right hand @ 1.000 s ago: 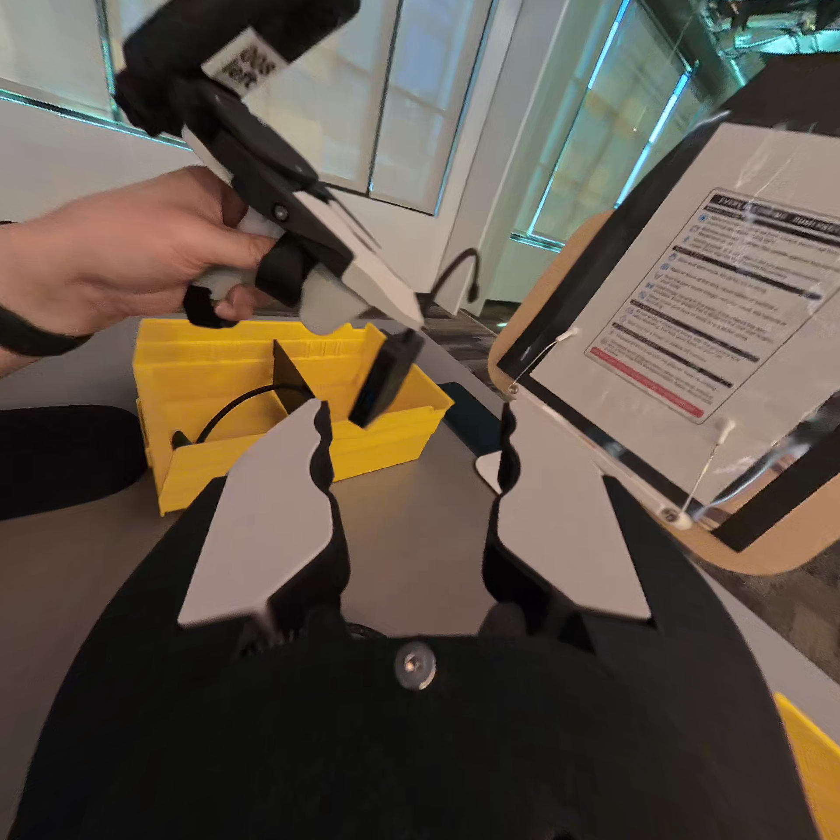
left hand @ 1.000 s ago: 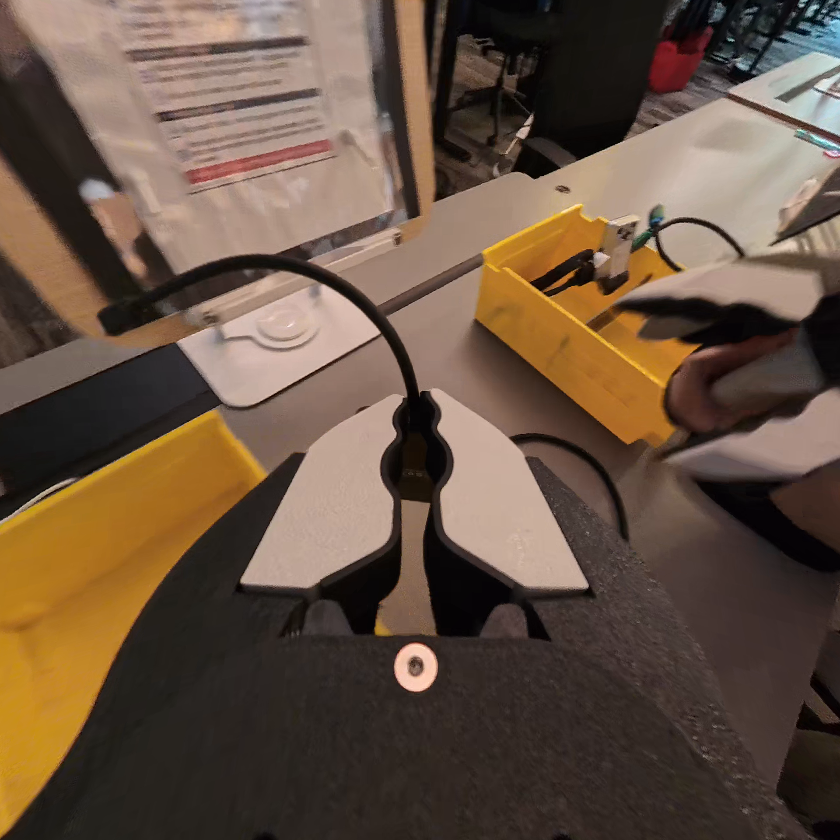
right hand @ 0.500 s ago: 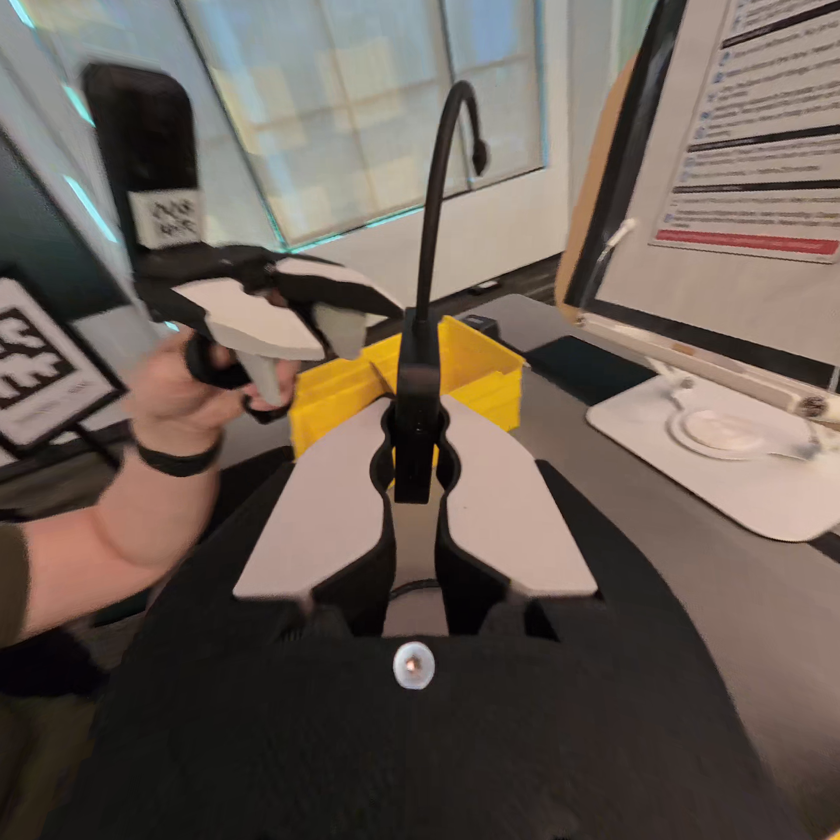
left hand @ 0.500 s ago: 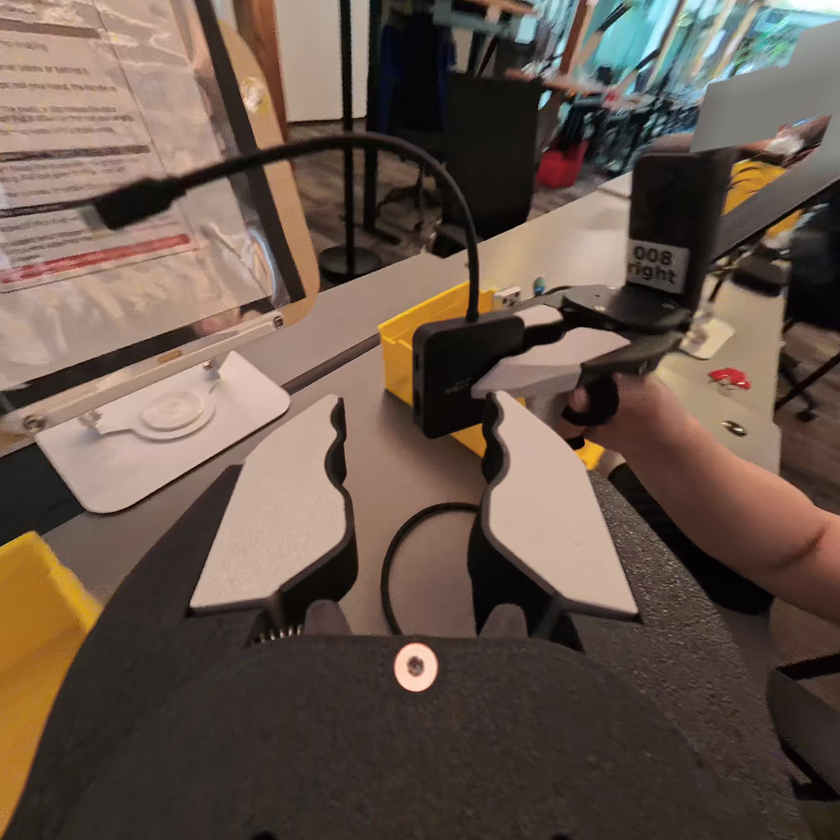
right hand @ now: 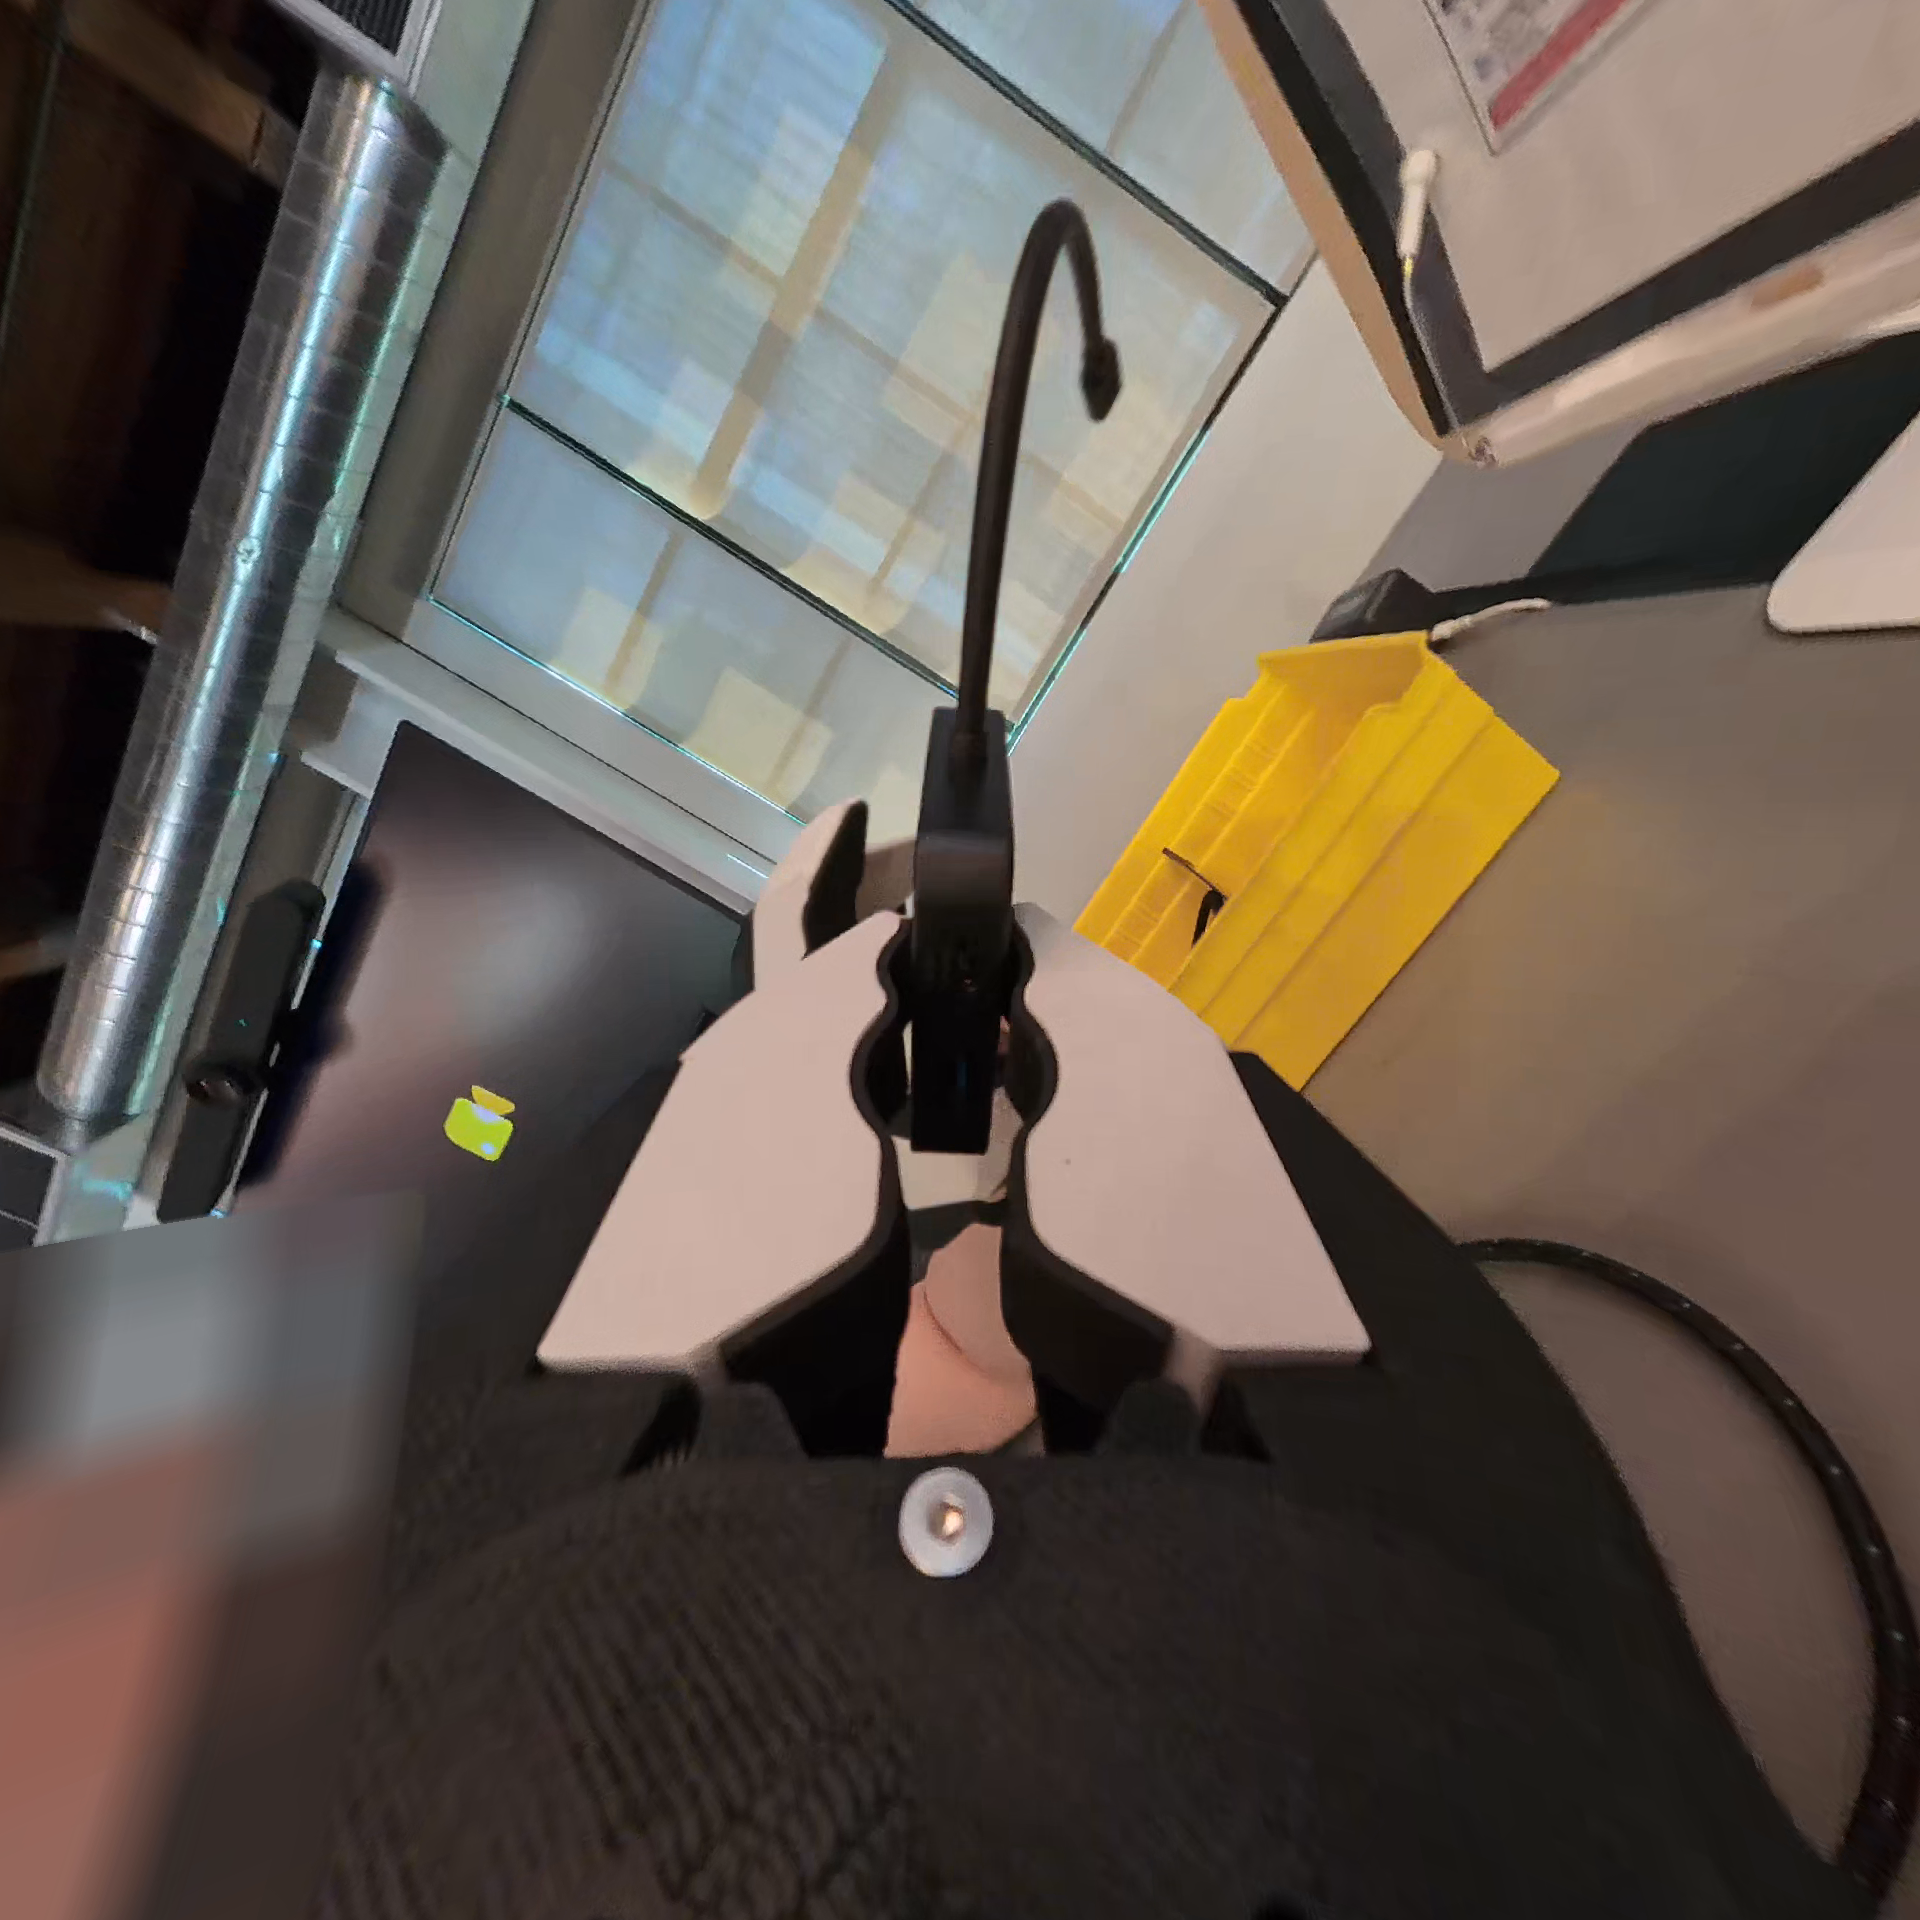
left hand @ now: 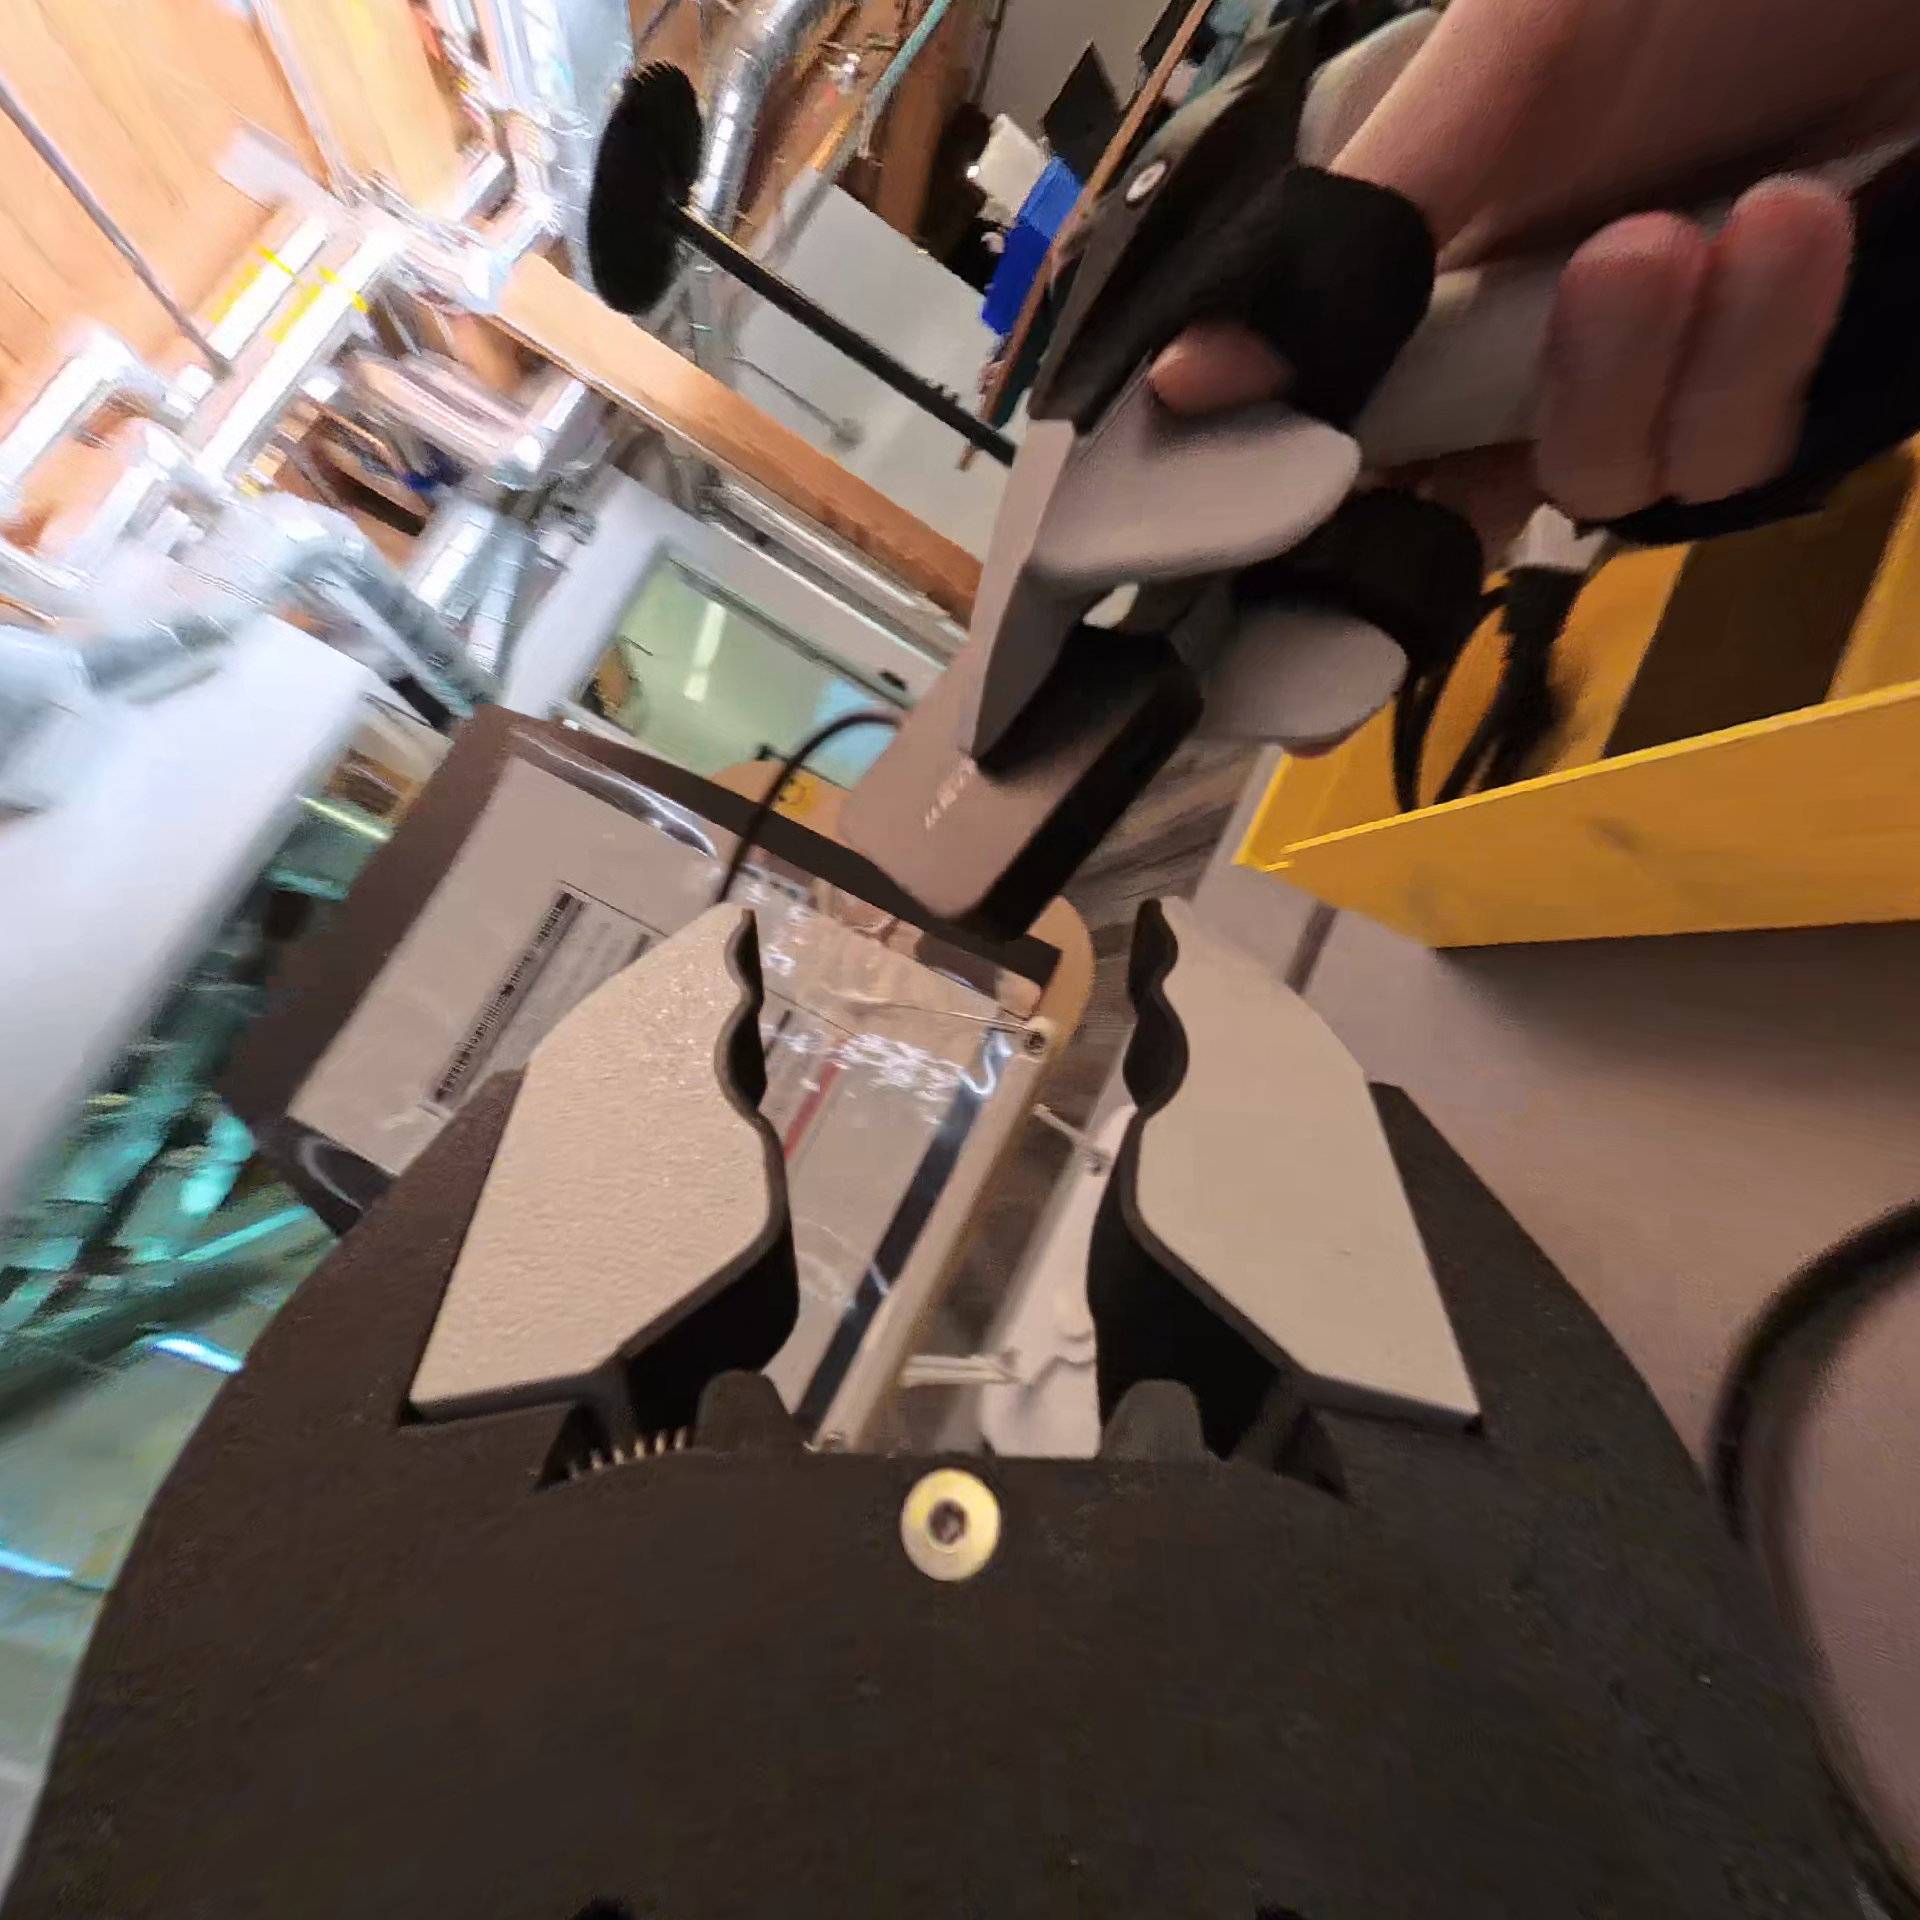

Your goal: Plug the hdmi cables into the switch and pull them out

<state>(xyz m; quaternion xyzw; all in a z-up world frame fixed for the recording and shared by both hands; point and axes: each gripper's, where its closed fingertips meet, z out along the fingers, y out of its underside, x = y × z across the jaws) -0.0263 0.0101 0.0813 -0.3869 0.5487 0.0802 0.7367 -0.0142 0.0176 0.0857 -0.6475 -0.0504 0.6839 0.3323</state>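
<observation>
- Nearest, the left hand-held gripper (left hand: 940, 935) is spread and empty; half a second ago it was equally spread but level, now it is tilted hard toward the switch.
- Just beyond its tips, the black switch (left hand: 1013, 795) hangs off the table (left hand: 1558, 1091), pinched by the right hand-held gripper (right hand: 951, 961), its short cable (right hand: 1003, 447) arching upward, as before.
- Step, as I judge it: switch secured, no hdmi cable plugged yet; next calls for fetching a plug, perhaps from the yellow bin (left hand: 1621, 831) behind, or the braided cable (right hand: 1797, 1455) on the table.
</observation>
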